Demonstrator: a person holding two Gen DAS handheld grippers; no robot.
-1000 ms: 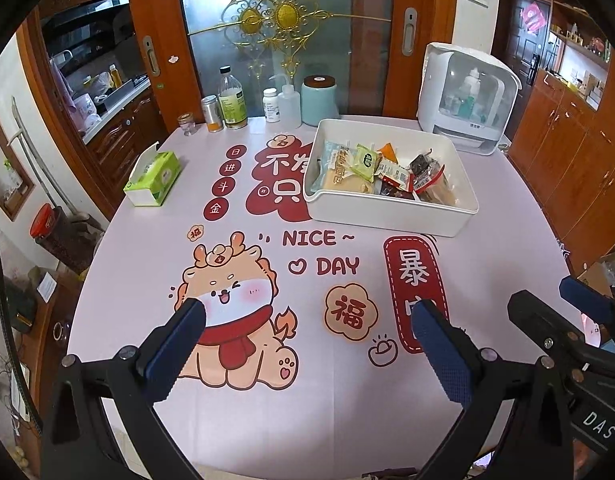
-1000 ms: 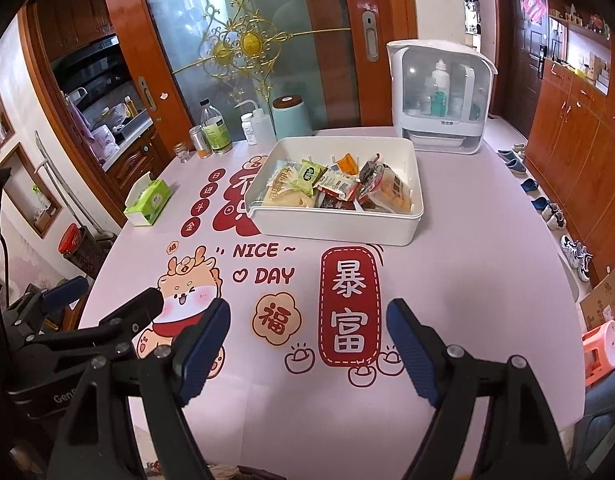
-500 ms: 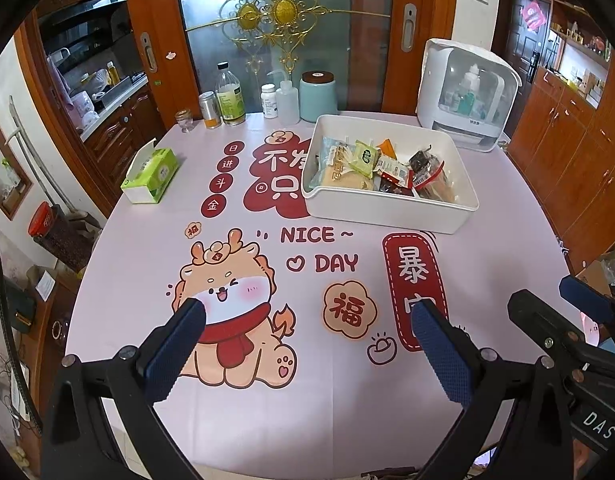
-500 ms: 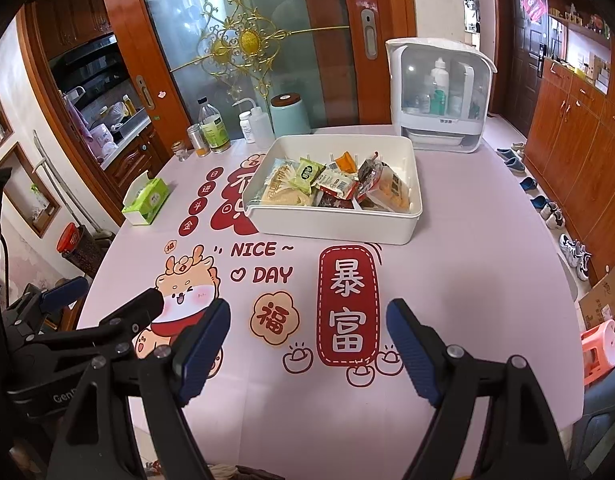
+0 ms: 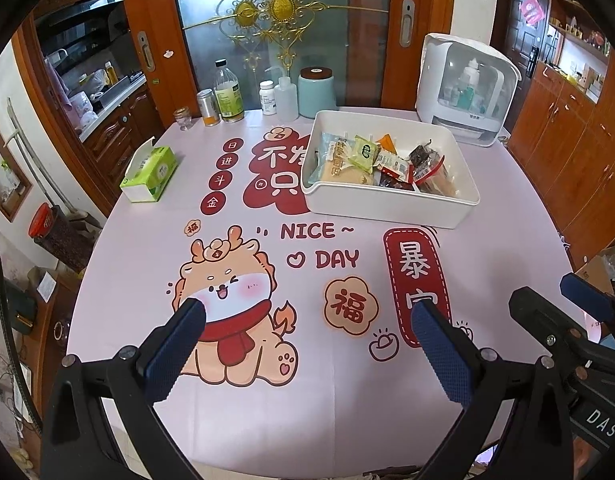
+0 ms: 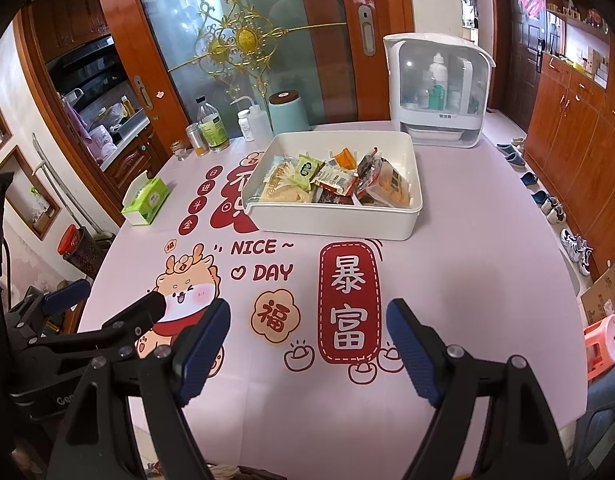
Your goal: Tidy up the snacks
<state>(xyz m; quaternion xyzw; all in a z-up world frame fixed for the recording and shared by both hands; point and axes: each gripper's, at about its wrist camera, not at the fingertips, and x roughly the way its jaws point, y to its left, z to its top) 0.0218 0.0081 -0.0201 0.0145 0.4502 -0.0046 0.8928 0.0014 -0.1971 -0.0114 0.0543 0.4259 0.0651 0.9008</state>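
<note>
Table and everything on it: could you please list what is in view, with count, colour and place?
table: one, pink printed cover, fills the view
bin: one, white, far right of centre
snack packets: several, mixed colours, inside bin
tissue box: one, green, left side
bottles and jars: about five, clear or white, far edge
canister: one, pale teal, far edge
cabinet: one, white, behind bin
left gripper: jaws open, empty, near edge
right gripper: jaws open, empty, near edge

Pink table [image 5: 487,264] (snack bin [image 5: 387,204], tissue box [image 5: 149,174])
</note>
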